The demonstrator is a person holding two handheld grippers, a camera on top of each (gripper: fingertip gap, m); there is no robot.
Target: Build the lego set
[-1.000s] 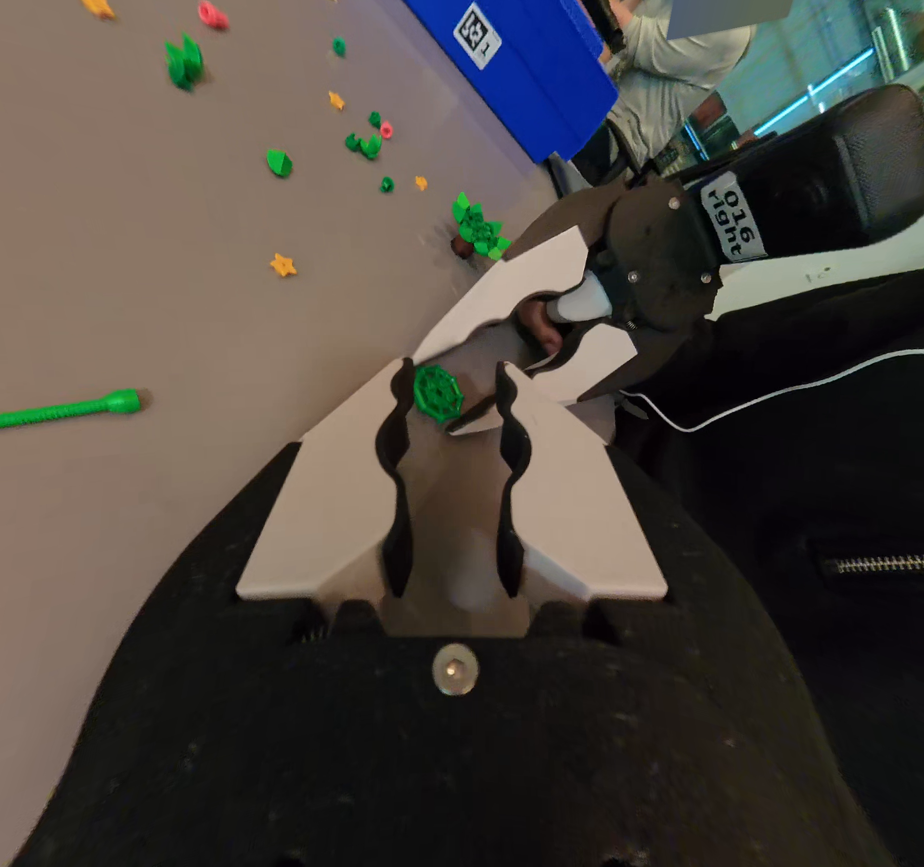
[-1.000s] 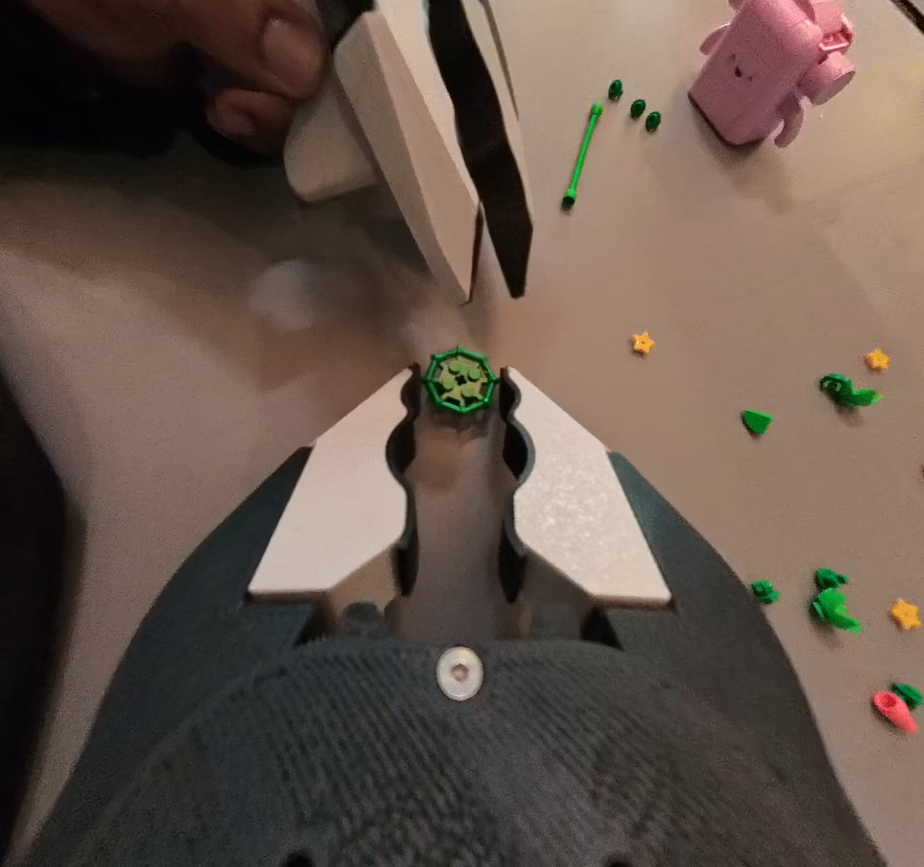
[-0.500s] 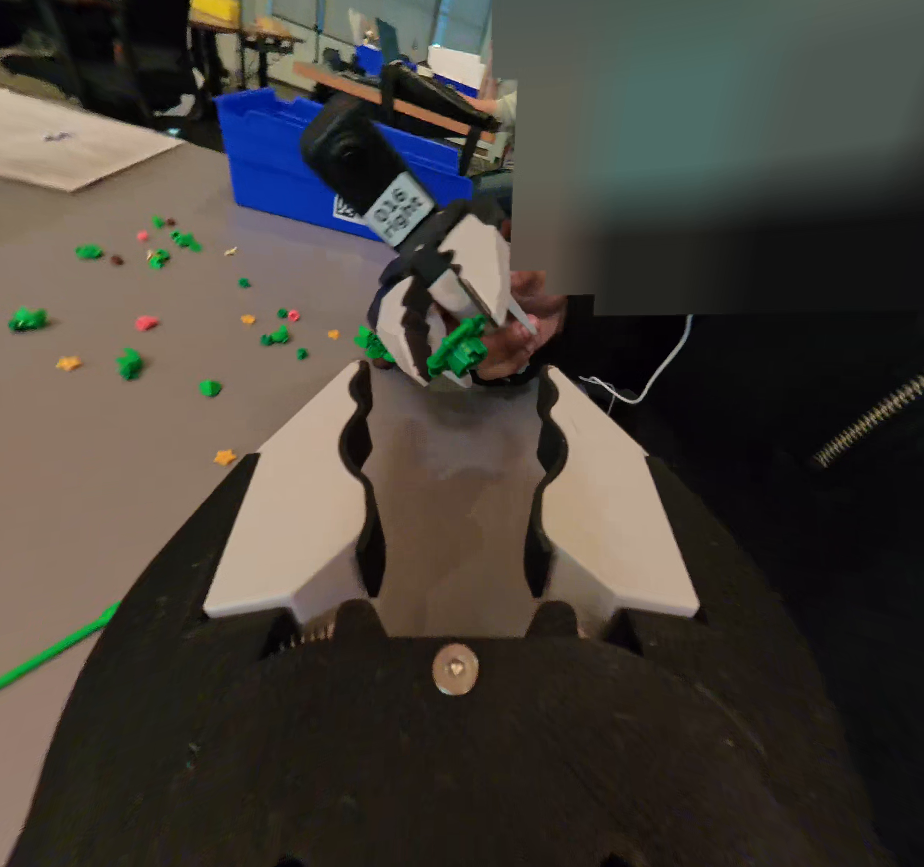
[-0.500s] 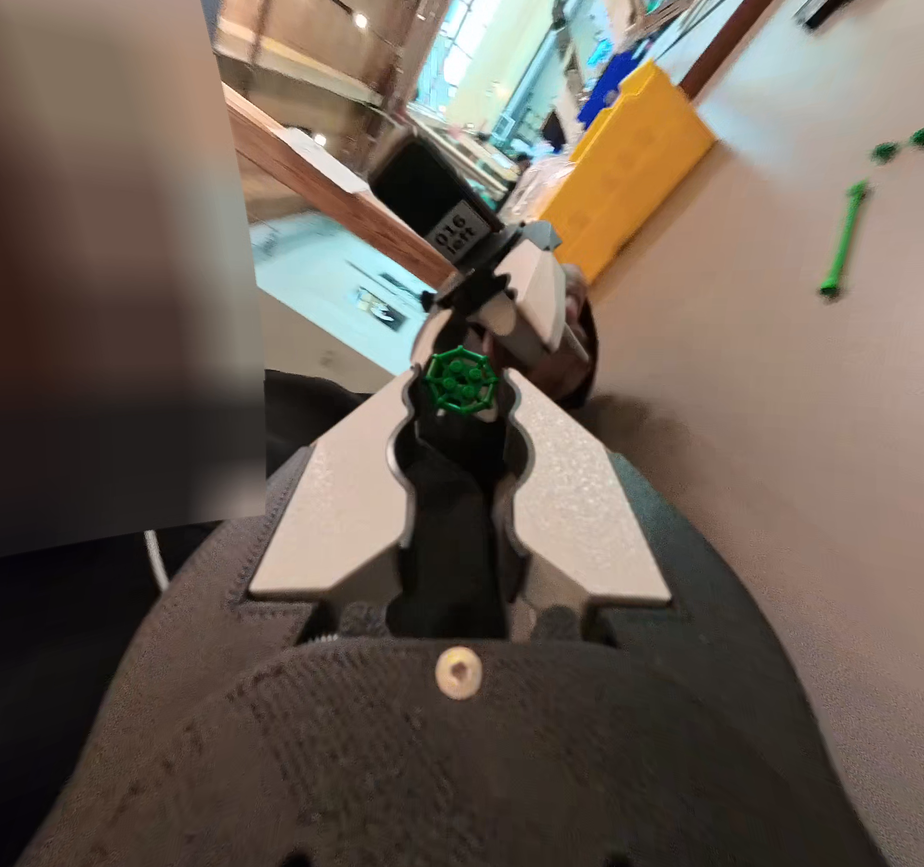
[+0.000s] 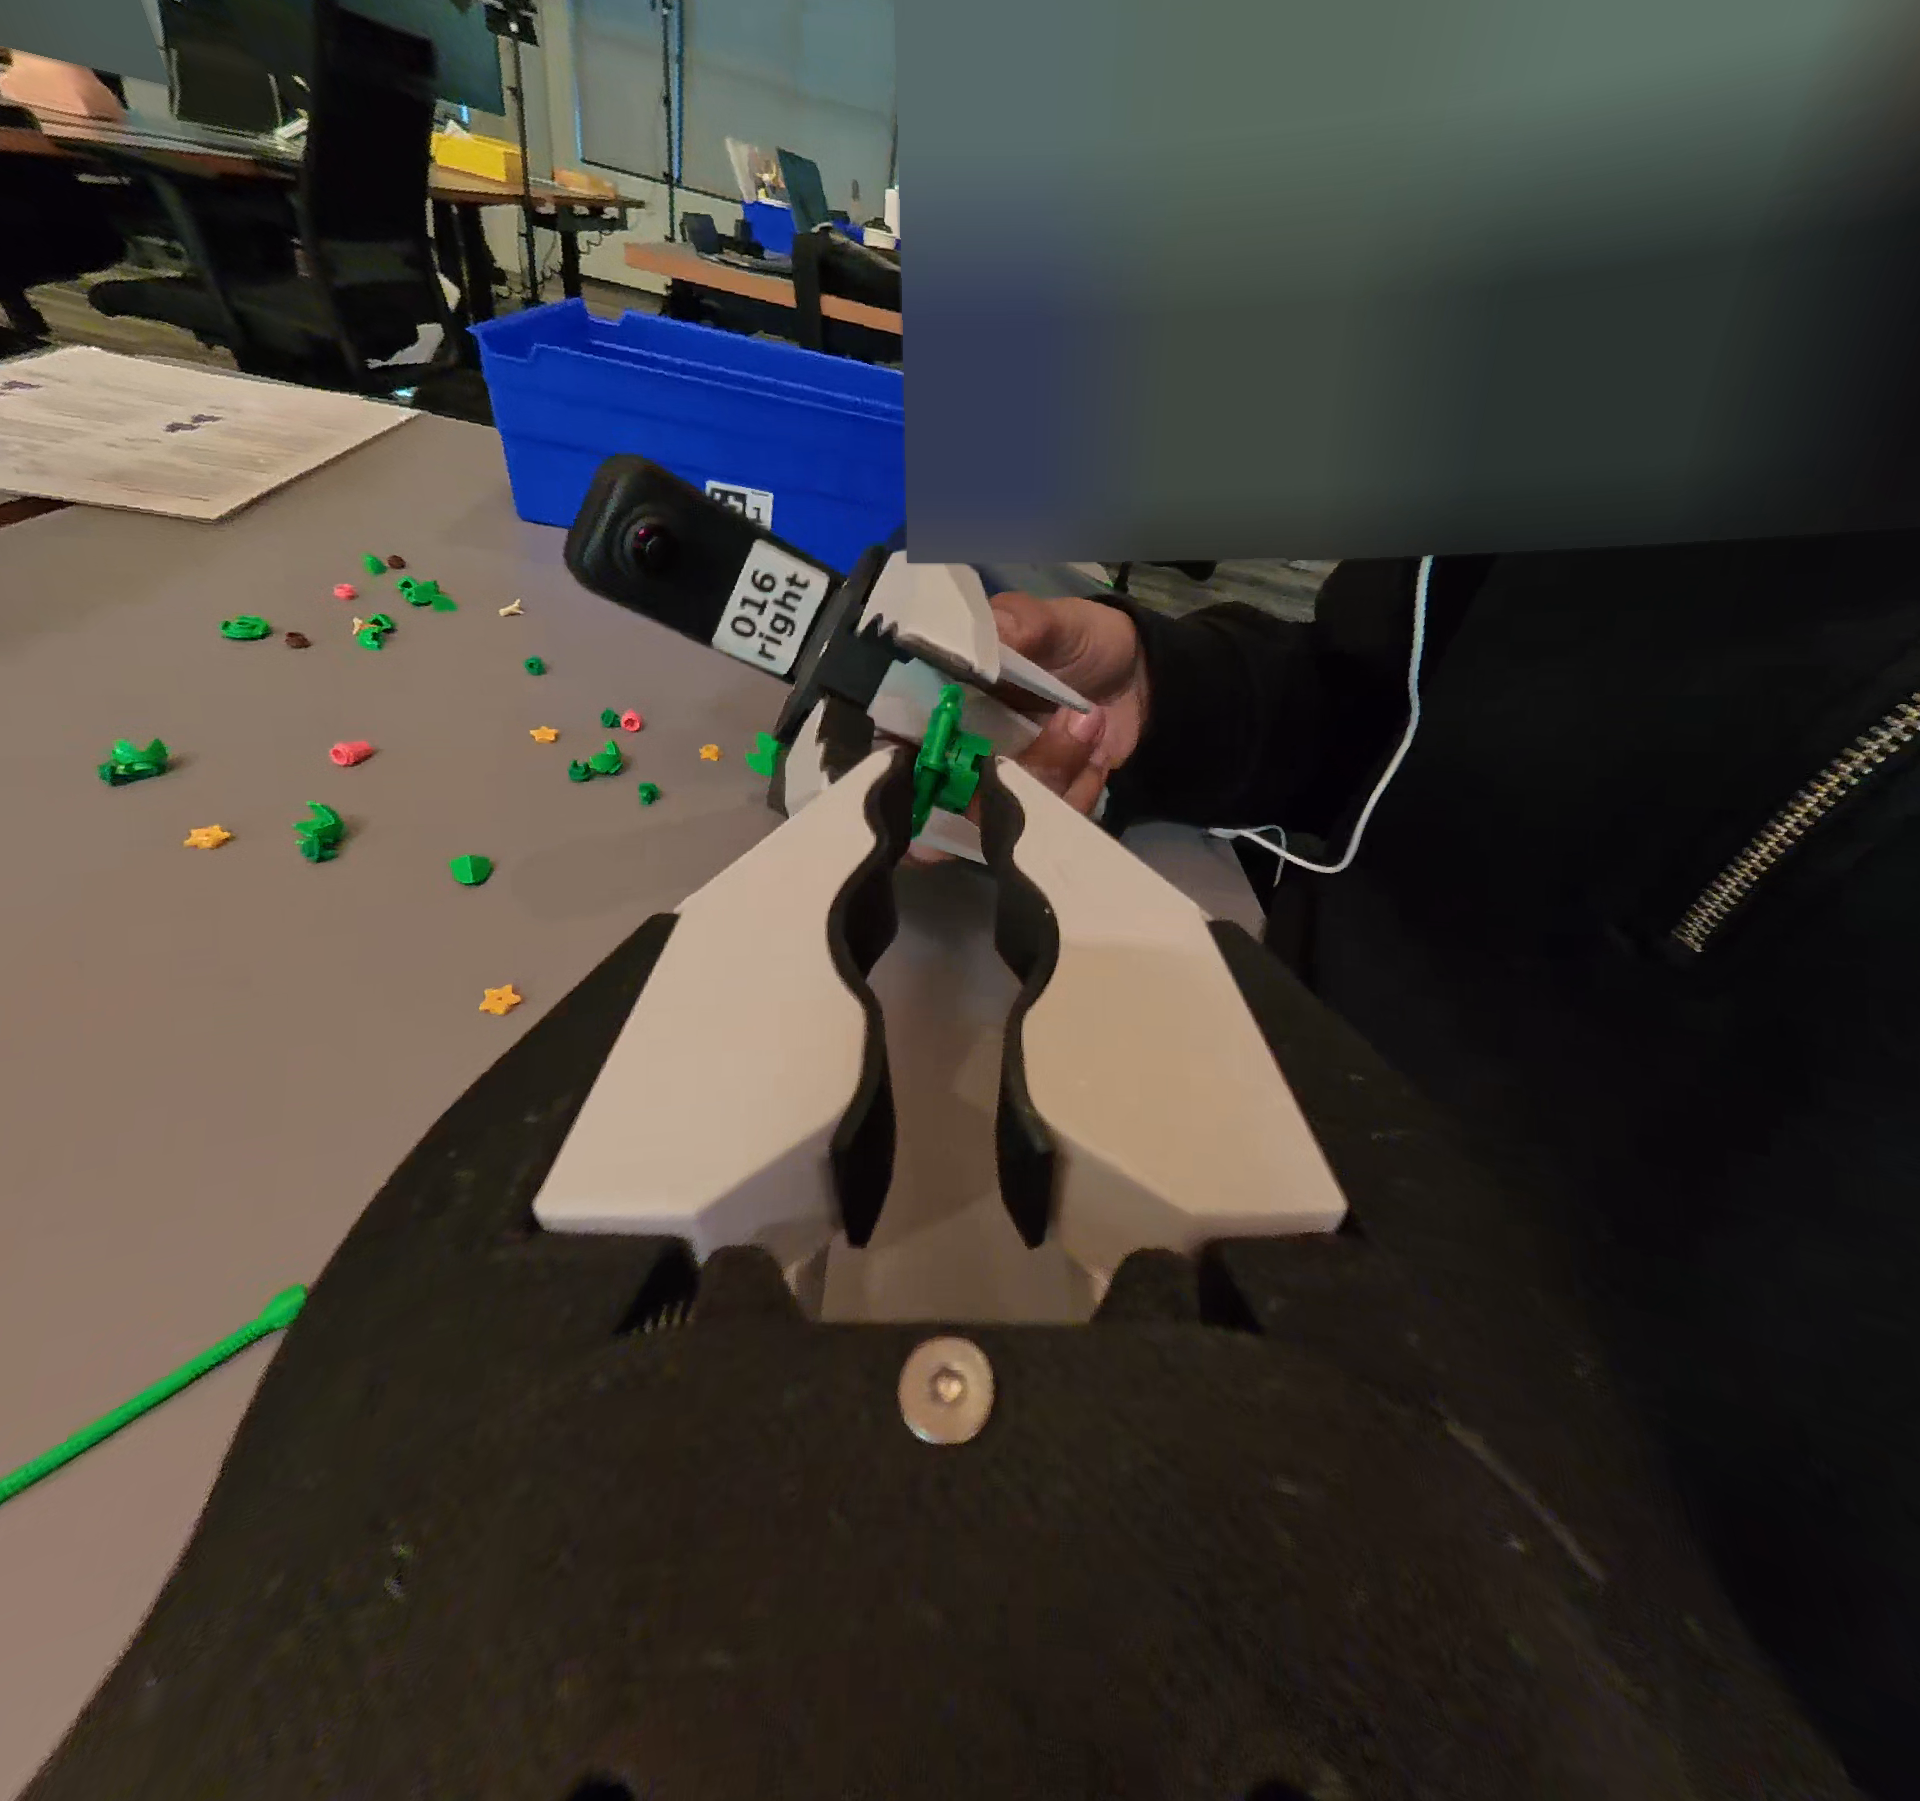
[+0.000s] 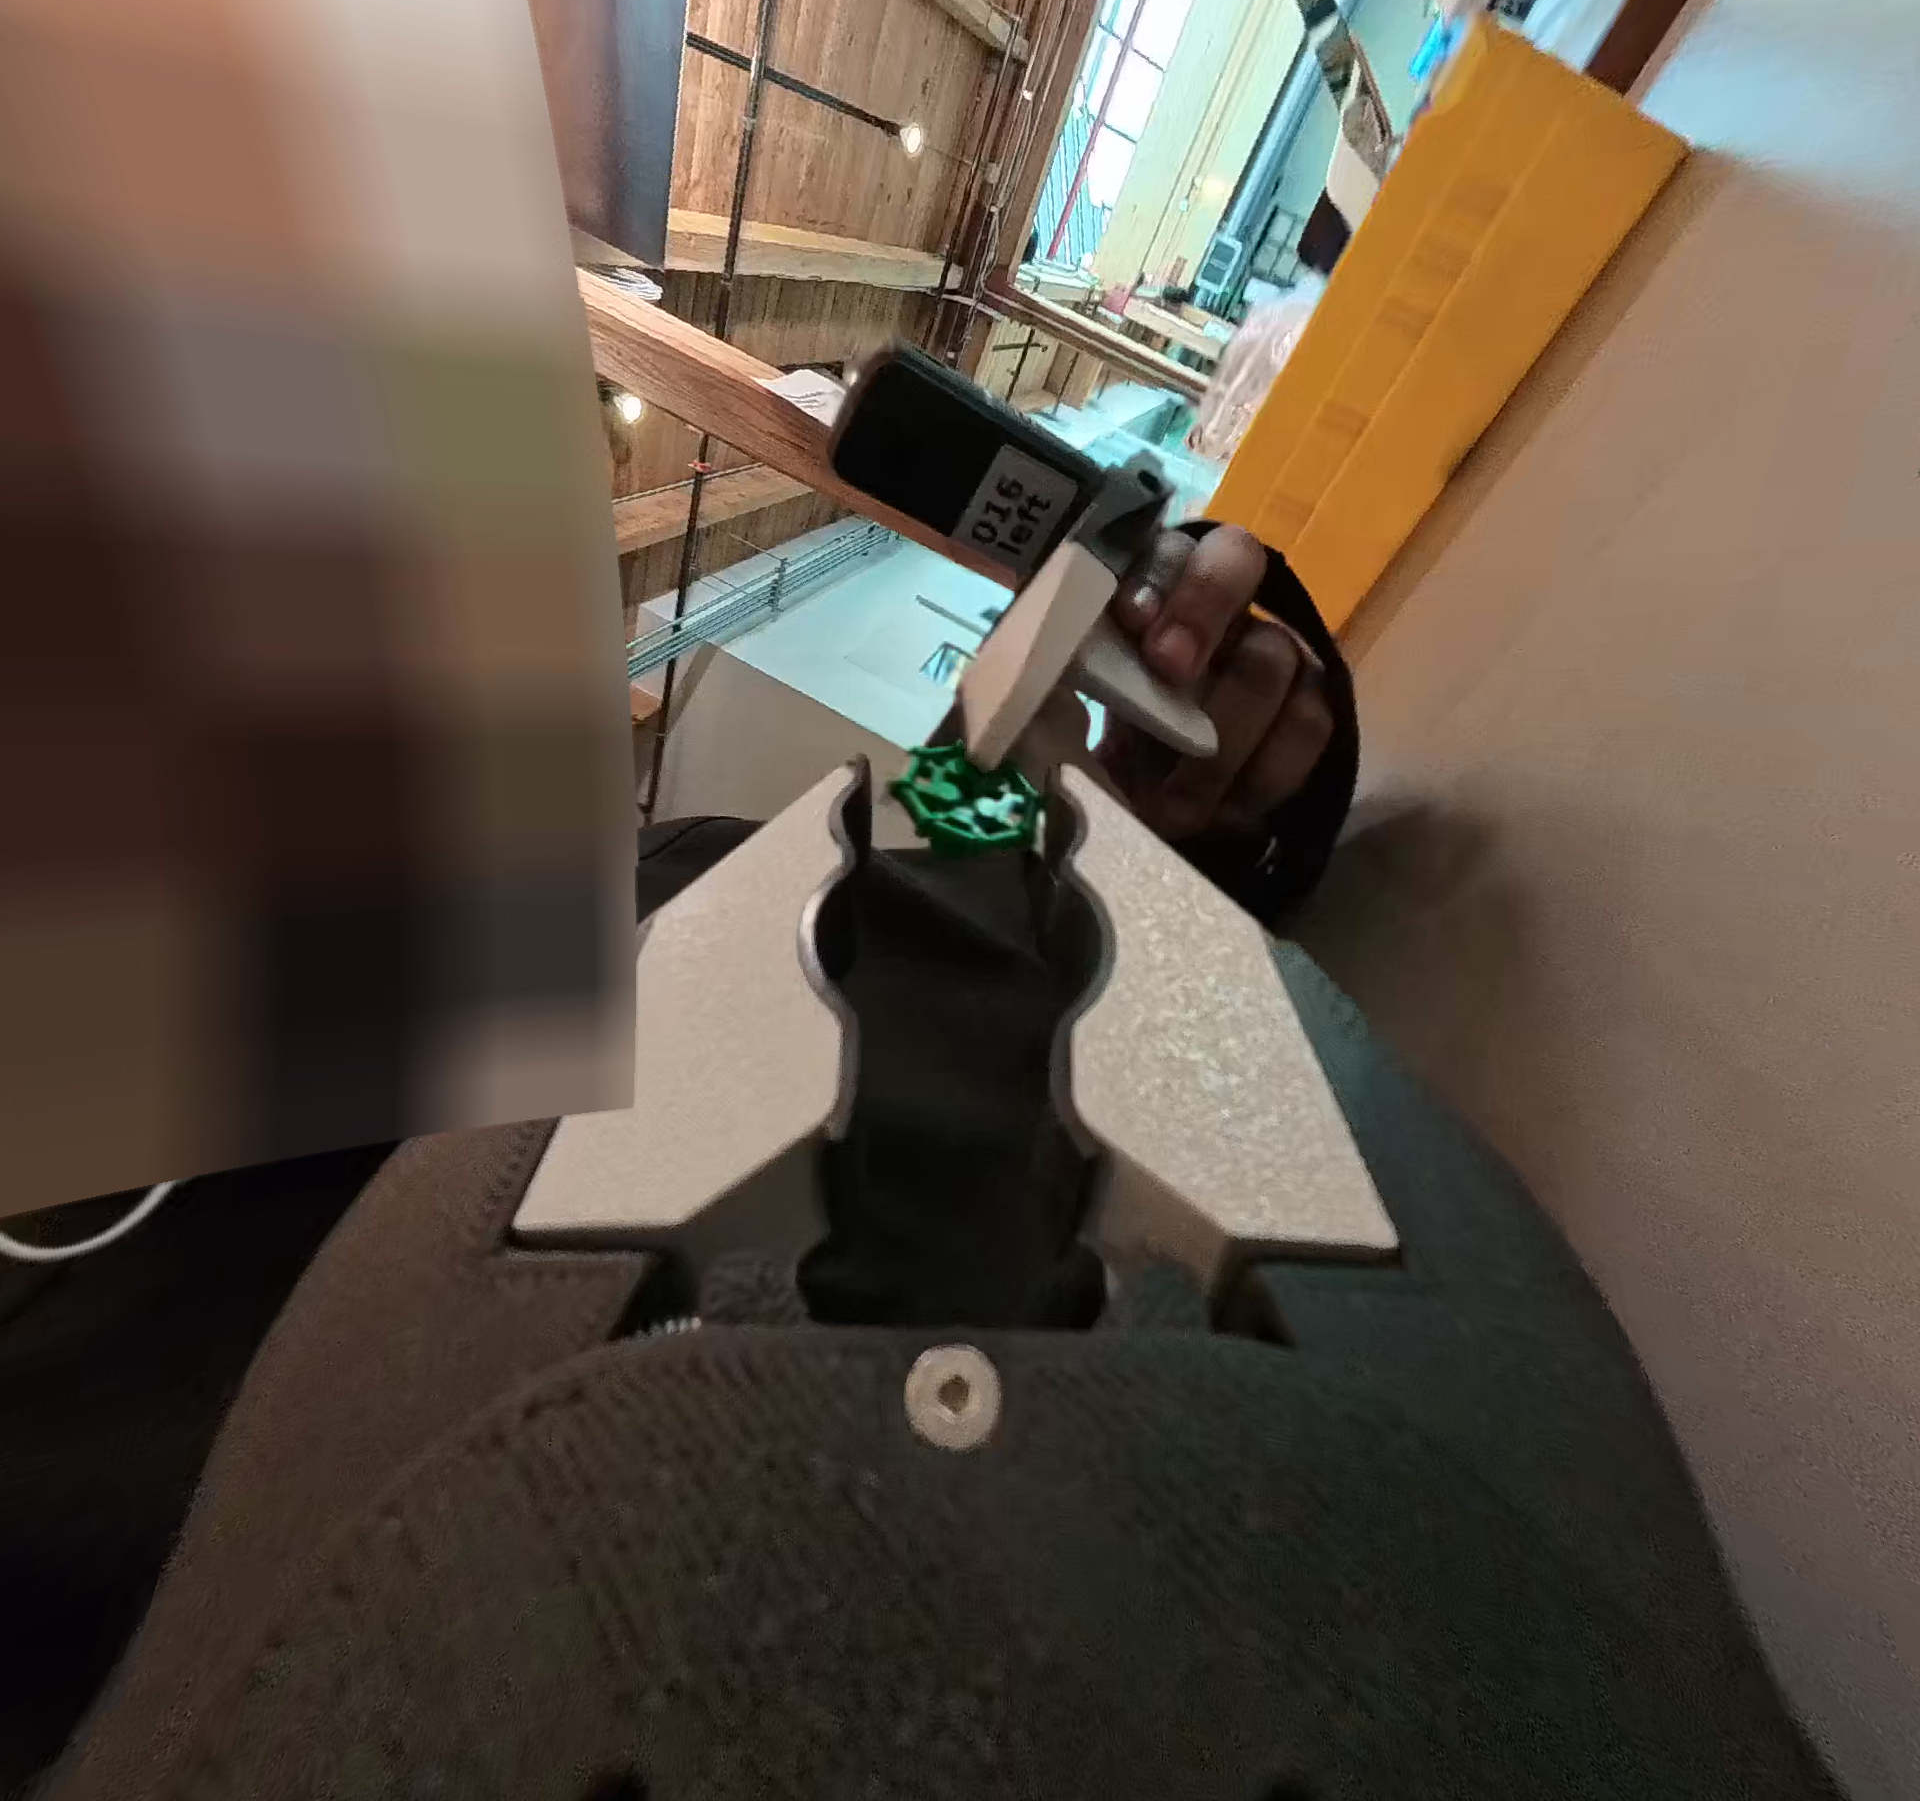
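A small round green web-like lego piece is held in the air over the near table edge. My right gripper is shut on its rim at the fingertips. My left gripper has closed on the same piece, which shows edge-on between its tips. In the right wrist view one white finger of the left gripper touches the top of the piece. In the left wrist view the right gripper's white fingers stand just behind the piece. A hand holds each gripper.
The grey table carries several loose green, orange and pink lego bits to the left. A long green rod lies near left. A blue bin and a paper sheet are at the back. A yellow bin shows too. My two grippers' fingertips are within a few centimetres of each other. It is some 15 cm from my right tips to the long green rod.
My right gripper lifted the green piece off the table and turned it toward the left gripper. My left gripper, wide open half a second ago, moved in and closed on the piece.
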